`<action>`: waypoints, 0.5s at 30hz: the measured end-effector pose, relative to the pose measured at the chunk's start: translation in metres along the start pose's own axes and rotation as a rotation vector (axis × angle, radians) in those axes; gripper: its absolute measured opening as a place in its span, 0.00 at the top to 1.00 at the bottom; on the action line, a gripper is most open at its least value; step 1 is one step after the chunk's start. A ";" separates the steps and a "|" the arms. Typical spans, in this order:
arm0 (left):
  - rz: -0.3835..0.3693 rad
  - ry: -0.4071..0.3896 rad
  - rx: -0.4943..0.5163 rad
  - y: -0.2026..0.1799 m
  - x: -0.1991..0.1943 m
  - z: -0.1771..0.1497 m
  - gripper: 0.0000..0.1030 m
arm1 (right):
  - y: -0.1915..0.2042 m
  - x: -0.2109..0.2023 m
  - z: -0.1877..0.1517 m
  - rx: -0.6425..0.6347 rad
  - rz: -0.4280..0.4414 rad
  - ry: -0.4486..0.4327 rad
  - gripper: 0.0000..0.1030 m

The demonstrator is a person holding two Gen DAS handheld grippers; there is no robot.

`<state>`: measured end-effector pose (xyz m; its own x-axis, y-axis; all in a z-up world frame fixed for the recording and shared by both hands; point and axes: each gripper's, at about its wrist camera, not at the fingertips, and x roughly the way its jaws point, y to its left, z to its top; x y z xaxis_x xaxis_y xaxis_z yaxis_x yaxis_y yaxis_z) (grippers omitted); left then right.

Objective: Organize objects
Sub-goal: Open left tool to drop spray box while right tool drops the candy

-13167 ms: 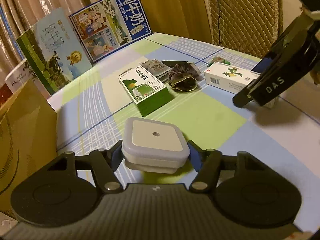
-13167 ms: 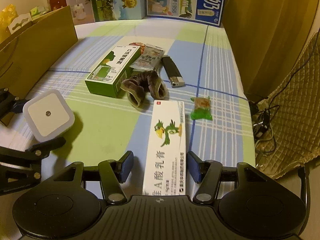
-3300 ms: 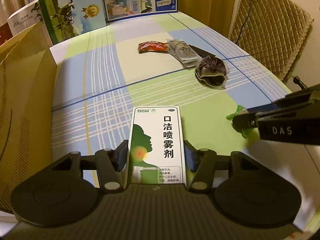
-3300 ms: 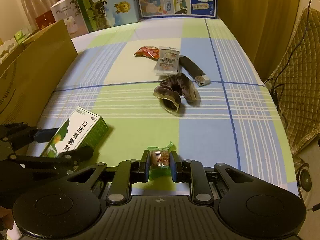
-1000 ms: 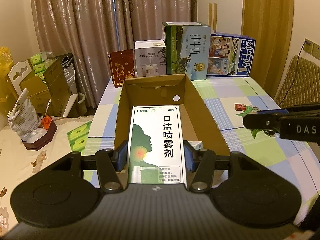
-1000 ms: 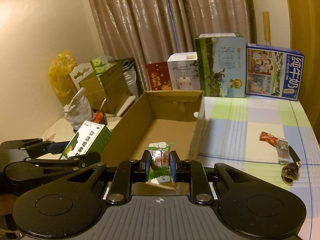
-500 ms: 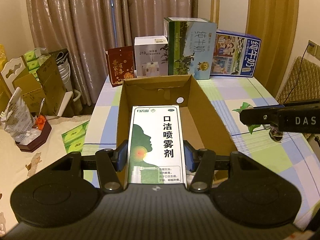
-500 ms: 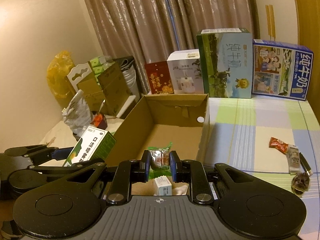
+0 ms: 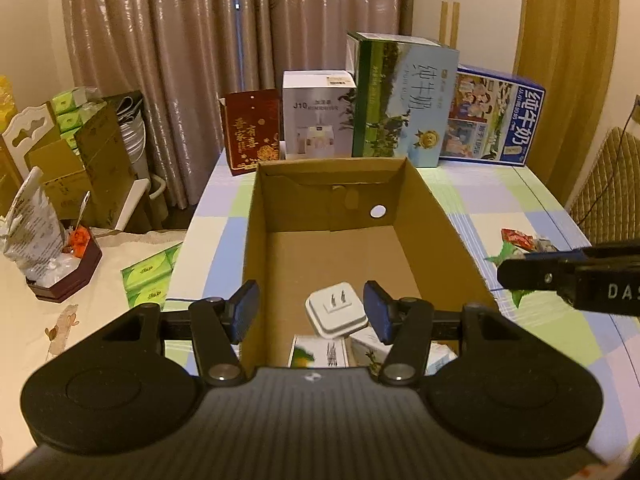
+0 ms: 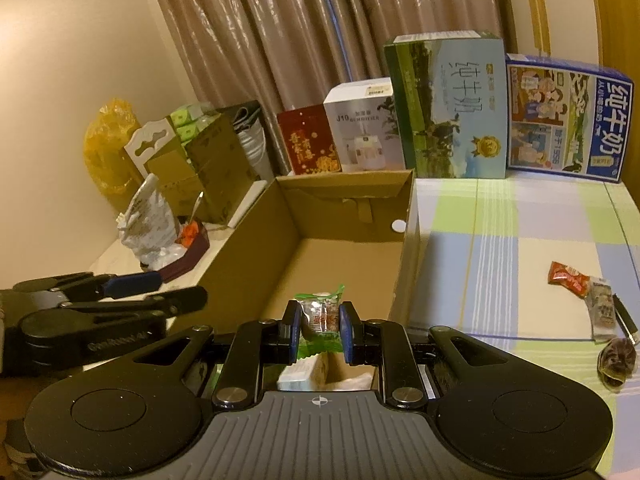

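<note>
Left gripper (image 9: 310,312), jaws spread and empty, is hovering over the box (image 9: 436,216); right gripper (image 10: 320,330) is pinching a candy (image 10: 319,314) above it for dropping in.

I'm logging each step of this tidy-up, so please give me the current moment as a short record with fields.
left gripper: open, empty, above the cardboard box
right gripper: shut on green-wrapped candy, above the box
in box: white plug adapter, prongs up, resting on small cartons
on table, outside the box: red snack packet, clear packet, lighter, dark scrunchie
</note>
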<state>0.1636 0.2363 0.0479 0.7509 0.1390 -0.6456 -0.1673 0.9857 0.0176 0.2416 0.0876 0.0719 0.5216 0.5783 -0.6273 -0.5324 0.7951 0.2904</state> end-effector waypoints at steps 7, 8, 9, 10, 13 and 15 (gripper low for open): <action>0.001 -0.002 -0.021 0.005 -0.009 -0.008 0.42 | 0.002 0.005 -0.003 0.020 0.015 0.014 0.83; 0.000 -0.003 -0.023 0.005 -0.011 -0.009 0.41 | 0.003 0.005 -0.002 0.022 0.017 0.013 0.83; -0.001 -0.003 -0.026 0.005 -0.012 -0.010 0.40 | 0.003 0.006 -0.001 0.026 0.022 0.011 0.83; 0.001 -0.003 -0.028 0.006 -0.013 -0.011 0.39 | 0.002 0.006 -0.001 0.035 0.029 0.007 0.83; 0.008 -0.002 -0.031 0.006 -0.016 -0.013 0.29 | -0.002 0.007 0.003 0.072 0.063 -0.008 0.74; 0.009 0.005 -0.034 0.006 -0.018 -0.015 0.27 | -0.005 0.005 0.005 0.088 0.063 -0.020 0.65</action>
<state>0.1396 0.2380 0.0483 0.7461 0.1470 -0.6495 -0.1954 0.9807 -0.0026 0.2503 0.0870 0.0708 0.5026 0.6309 -0.5911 -0.5043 0.7693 0.3922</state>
